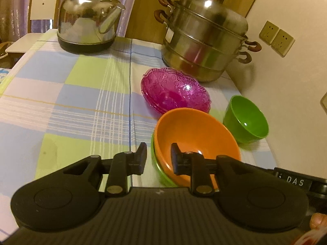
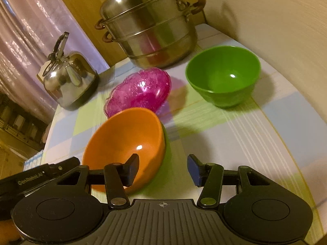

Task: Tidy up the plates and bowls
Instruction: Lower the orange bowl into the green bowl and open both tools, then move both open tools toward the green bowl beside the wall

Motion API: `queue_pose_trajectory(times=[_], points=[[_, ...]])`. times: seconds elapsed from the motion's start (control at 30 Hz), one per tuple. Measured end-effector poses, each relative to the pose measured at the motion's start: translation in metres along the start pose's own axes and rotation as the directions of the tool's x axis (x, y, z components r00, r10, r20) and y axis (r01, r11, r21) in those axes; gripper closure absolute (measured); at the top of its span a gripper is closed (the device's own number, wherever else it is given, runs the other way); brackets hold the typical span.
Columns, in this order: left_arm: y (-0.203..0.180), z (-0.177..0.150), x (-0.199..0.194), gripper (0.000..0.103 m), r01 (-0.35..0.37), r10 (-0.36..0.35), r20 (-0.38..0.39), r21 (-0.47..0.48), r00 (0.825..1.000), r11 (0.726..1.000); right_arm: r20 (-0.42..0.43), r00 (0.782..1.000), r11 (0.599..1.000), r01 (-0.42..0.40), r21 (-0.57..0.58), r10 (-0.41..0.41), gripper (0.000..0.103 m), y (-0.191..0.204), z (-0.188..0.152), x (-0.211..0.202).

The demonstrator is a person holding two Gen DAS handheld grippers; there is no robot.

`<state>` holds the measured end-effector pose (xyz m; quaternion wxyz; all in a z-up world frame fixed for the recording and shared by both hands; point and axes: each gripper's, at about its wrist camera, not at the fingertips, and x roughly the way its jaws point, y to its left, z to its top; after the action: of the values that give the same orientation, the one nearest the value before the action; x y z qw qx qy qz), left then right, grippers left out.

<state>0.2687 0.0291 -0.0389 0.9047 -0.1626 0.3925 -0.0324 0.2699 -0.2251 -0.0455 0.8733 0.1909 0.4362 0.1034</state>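
I have both grippers over a table covered with a checked cloth in blue, green and white point(image 1: 81, 85).

1. Left gripper point(image 1: 159, 157): jaws parted by a narrow gap. The near rim of the glossy orange plastic bowl point(image 1: 194, 134) lies in that gap. I see the right finger point(image 1: 176, 159) inside the bowl and the left finger outside it; I see no pad pressing on the rim.

2. Right gripper point(image 2: 163, 169): jaws parted wider, nothing between them but the cloth. Its left finger point(image 2: 130, 169) stands in front of the orange bowl's near right edge; I cannot tell whether it touches.

3. Orange bowl: nested in a green bowl of like shape point(image 1: 161, 173), of which only an edge shows beneath it.

4. Translucent magenta patterned plastic dish point(image 1: 175, 89): just beyond the orange bowl, rim close to rim, tilted toward the cameras.

5. Deep green plastic bowl point(image 2: 222, 75): upright and alone on the cloth, to the right of the stack, apart from it.

6. Behind the dishes: a stacked stainless-steel steamer pot with lid point(image 1: 204, 34) by the wall, and a steel kettle point(image 1: 87, 20) to its left.
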Motion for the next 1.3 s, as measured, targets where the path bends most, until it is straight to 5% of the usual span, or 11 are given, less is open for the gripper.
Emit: queue_pose_trajectory(times=[0.43, 0.67, 0.9, 1.3], points=[[-0.014, -0.048, -0.053, 0.060, -0.001, 0.001, -0.024, 0.006, 1.000, 1.000, 0.027, 0.998, 0.998, 0.056, -0.006, -0.056, 0.049, -0.005, -0.038, -0.066], [-0.038, -0.079, -0.074, 0.036, -0.051, 0.052, -0.017, 0.055, 0.999, 0.997, 0.055, 0.994, 0.995, 0.100, -0.026, -0.099, 0.047, -0.015, -0.055, -0.097], [-0.057, -0.095, -0.085, 0.024, -0.069, 0.070, -0.010, 0.100, 0.997, 0.993, 0.065, 0.992, 0.994, 0.109, -0.002, -0.108, 0.046, -0.028, -0.064, -0.115], [-0.066, -0.098, -0.093, 0.021, -0.060, 0.060, 0.001, 0.109, 0.998, 0.992, 0.088, 0.990, 0.994, 0.108, 0.026, -0.110, 0.045, -0.038, -0.063, -0.130]])
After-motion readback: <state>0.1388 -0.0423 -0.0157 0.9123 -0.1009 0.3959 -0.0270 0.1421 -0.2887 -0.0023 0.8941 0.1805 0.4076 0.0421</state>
